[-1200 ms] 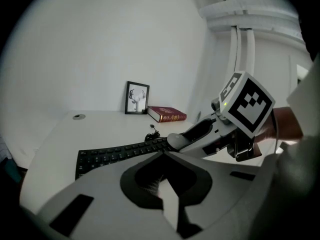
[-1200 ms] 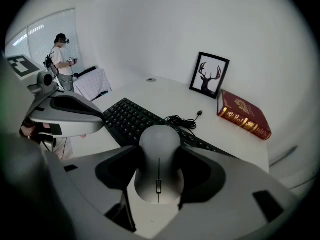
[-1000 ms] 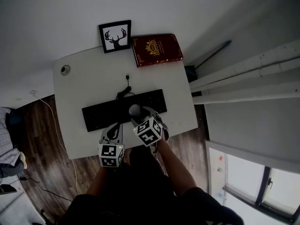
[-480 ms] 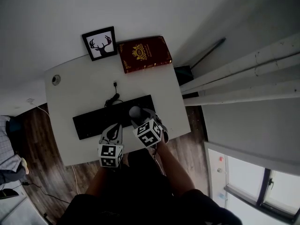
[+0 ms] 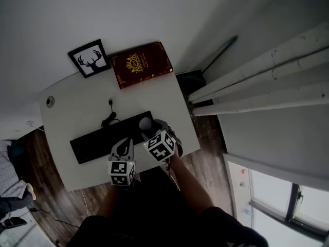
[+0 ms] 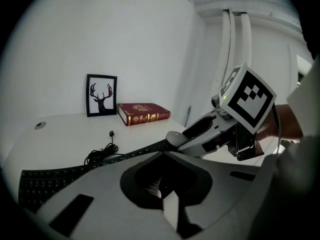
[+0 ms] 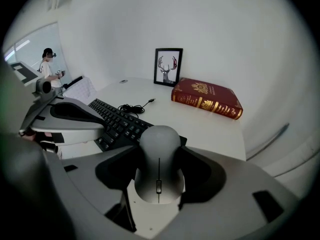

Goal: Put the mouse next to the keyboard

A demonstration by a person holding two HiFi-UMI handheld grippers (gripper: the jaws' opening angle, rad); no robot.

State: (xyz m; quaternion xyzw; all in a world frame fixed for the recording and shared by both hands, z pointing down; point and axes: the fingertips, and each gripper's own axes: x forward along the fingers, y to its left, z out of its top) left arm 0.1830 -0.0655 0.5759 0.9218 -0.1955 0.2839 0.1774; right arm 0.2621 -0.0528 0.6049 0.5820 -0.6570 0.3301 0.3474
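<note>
A grey mouse [image 7: 159,149] sits between the jaws of my right gripper [image 7: 160,170], which is shut on its sides and holds it above the desk. In the head view the mouse [image 5: 145,123] hangs over the right end of the black keyboard [image 5: 97,140]. The keyboard [image 7: 117,119] lies across the white desk [image 5: 77,112], with its coiled cable [image 5: 109,116] behind it. My left gripper [image 5: 123,146] hovers near the desk's front edge, left of the right one. Its jaws [image 6: 162,156] meet with nothing between them.
A red book [image 5: 140,63] and a framed deer picture [image 5: 89,58] stand at the back of the desk. A cable grommet [image 5: 50,101] is at the left. Wooden floor [image 5: 46,163] lies past the desk's edges. A person [image 7: 47,59] stands far off.
Both grippers have moved to the right along the desk. The mouse went from over the keyboard's middle-right part to over its right end. The grip is unchanged.
</note>
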